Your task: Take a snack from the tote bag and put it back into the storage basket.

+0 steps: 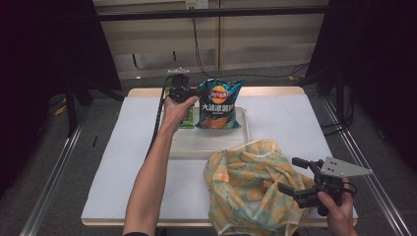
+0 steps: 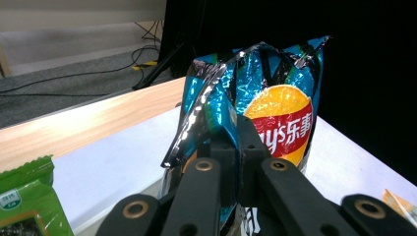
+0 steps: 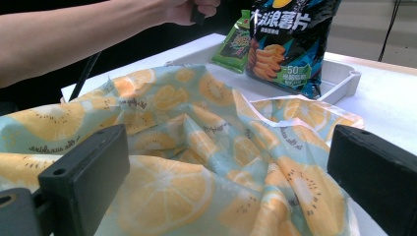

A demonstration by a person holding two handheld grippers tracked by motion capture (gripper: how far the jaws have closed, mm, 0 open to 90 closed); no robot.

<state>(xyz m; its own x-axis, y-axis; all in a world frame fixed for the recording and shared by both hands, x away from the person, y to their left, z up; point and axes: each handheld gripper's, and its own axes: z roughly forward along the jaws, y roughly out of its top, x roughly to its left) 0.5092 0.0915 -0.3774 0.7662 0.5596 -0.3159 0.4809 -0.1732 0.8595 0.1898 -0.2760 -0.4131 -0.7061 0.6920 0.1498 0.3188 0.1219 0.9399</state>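
A blue-and-black bag of crisps (image 1: pixel 219 105) stands upright over the white tray (image 1: pixel 206 145). My left gripper (image 1: pixel 198 93) is shut on its upper left edge. In the left gripper view the black jaws (image 2: pixel 238 132) pinch the shiny crimped foil of the crisps bag (image 2: pixel 280 113). A cloth bag printed with orange slices (image 1: pixel 251 187) lies crumpled at the table's near side. My right gripper (image 1: pixel 294 176) hovers at its right edge, jaws wide apart with nothing clamped. In the right gripper view the cloth bag (image 3: pixel 196 123) spreads between and beyond the jaws (image 3: pixel 228 162).
A green snack packet (image 1: pixel 186 118) lies in the tray beside the crisps, under the person's left hand. A white sheet (image 1: pixel 123 162) covers the wooden table. Dark curtains stand at both sides, and cables run across the floor behind the table.
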